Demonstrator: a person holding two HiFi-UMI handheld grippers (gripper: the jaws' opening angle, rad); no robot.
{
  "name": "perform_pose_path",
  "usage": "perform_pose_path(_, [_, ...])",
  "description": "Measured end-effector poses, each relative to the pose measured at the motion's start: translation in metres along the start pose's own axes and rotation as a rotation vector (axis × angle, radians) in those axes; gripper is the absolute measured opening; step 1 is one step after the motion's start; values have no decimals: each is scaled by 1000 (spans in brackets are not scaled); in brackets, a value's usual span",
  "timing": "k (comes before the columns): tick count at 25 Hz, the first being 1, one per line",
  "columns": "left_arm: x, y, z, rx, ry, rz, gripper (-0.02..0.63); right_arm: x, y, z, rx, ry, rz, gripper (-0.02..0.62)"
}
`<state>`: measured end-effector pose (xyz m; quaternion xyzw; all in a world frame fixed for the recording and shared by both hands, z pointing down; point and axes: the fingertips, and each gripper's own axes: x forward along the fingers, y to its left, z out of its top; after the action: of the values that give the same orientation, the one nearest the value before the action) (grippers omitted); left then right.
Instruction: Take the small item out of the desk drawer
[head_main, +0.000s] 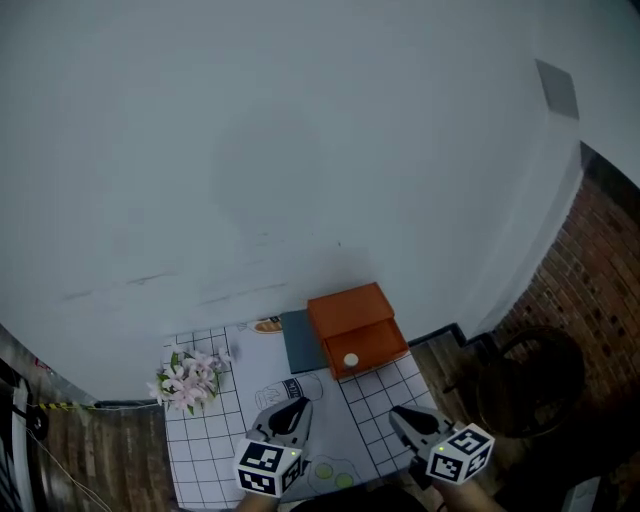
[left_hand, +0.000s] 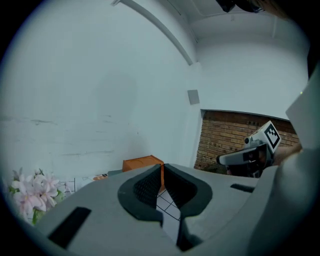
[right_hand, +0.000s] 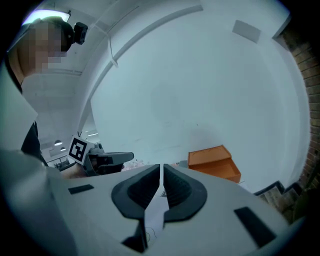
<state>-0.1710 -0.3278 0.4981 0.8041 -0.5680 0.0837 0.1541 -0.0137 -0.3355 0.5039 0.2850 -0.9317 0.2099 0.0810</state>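
Head view: the orange drawer (head_main: 375, 345) stands pulled out on the gridded mat (head_main: 195, 455), with the small white item (head_main: 351, 360) lying in its tray. The left gripper (head_main: 297, 407) and right gripper (head_main: 397, 413) hover well short of it.

Left gripper view: jaws together, empty (item unseen here).

Right gripper view: jaws likewise together on nothing, item not visible. I'd spread the right jaws first, then descend from above, since only 1 view shows the target.
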Motion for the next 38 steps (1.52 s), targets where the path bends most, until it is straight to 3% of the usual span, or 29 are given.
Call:
perform_pose_path(10, [30,14,-20,-56,43,-32,26,76,-27,-30,-5,189,7,77])
perform_pose_path(18, [67,48,-45,-133,112,36,26,143,-76,-39,1,228,-12,129])
perform_pose_path(25, [103,49,-59,-162,171,26,26,181,-114,-57,19,294,-10,186])
perform_pose_path(38, [118,70,-87,-194,228,78,26,240,-162,-103,-73,477,-89,258])
